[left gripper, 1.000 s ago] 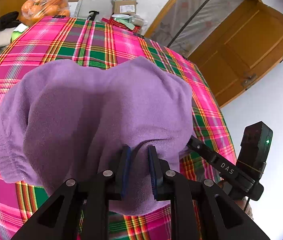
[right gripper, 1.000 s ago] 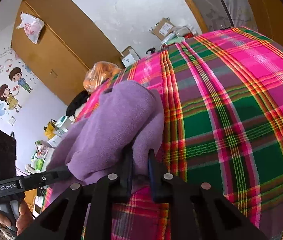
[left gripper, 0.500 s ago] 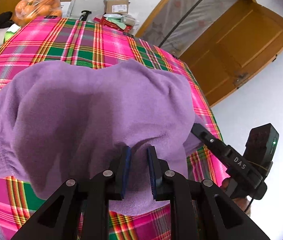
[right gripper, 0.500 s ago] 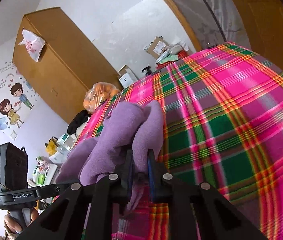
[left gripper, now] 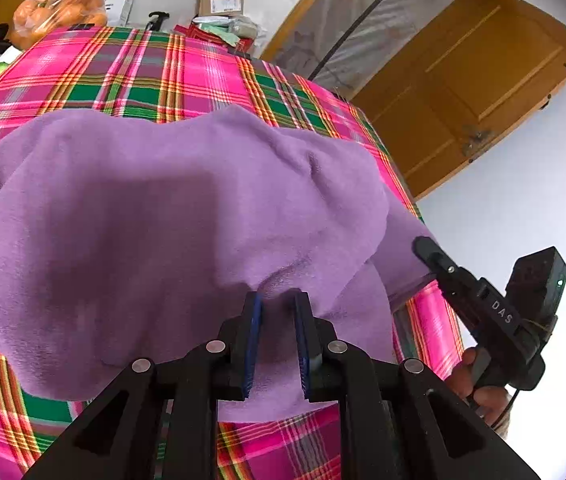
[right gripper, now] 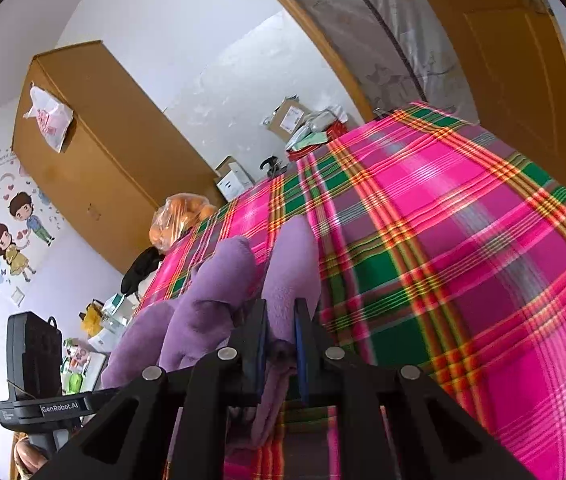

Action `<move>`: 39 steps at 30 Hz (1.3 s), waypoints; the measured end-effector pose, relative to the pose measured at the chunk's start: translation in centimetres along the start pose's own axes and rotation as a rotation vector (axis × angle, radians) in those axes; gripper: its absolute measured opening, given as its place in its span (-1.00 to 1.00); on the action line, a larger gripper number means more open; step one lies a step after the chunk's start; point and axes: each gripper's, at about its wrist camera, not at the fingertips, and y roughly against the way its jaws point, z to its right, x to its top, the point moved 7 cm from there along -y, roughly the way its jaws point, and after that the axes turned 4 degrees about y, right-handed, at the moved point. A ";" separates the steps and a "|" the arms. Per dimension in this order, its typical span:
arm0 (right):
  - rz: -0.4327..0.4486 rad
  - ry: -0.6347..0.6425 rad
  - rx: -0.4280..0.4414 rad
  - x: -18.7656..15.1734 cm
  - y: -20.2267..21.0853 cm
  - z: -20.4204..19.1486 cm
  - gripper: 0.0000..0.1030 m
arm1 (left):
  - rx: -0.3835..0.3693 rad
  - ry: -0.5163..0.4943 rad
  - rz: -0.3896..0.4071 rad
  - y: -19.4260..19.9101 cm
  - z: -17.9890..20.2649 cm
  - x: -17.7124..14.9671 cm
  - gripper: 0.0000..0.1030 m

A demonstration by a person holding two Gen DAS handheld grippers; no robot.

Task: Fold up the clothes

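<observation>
- A plaid cloth (left gripper: 187,76) of pink, green and yellow covers the table and fills most of both wrist views.
- A wooden wardrobe (right gripper: 95,160) stands beyond the far end of the plaid cloth, a pink-printed plastic bag (right gripper: 49,118) hanging at its top corner.
- A wooden door (left gripper: 471,80) stands off the right edge of the plaid cloth in the left wrist view.
- The purple fleece garment (left gripper: 155,232) is lifted above the near half of the plaid cloth, billowing in a wide hump; in the right wrist view its bunched folds (right gripper: 219,292) hang over the cloth's left side.
- The left tool (left gripper: 276,304) has its blue-padded fingers closed on a fold at the garment's near edge.
- The right tool (right gripper: 279,312) likewise pinches a thick fold of the garment between its pads, cloth trailing down behind them.
- In the left wrist view the right tool (left gripper: 443,264) reaches into the garment's right corner, a hand (left gripper: 479,388) gripping its handle.
- A clear bag of oranges (left gripper: 59,6) sits at the far left corner of the plaid cloth.
- Cardboard boxes (left gripper: 219,0) and packets lie beyond the cloth's far edge.
</observation>
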 end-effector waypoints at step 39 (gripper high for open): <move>0.055 -0.045 -0.349 1.0 6.0 9.6 -0.70 | -0.001 0.001 -0.111 -3.5 0.7 -1.9 -0.69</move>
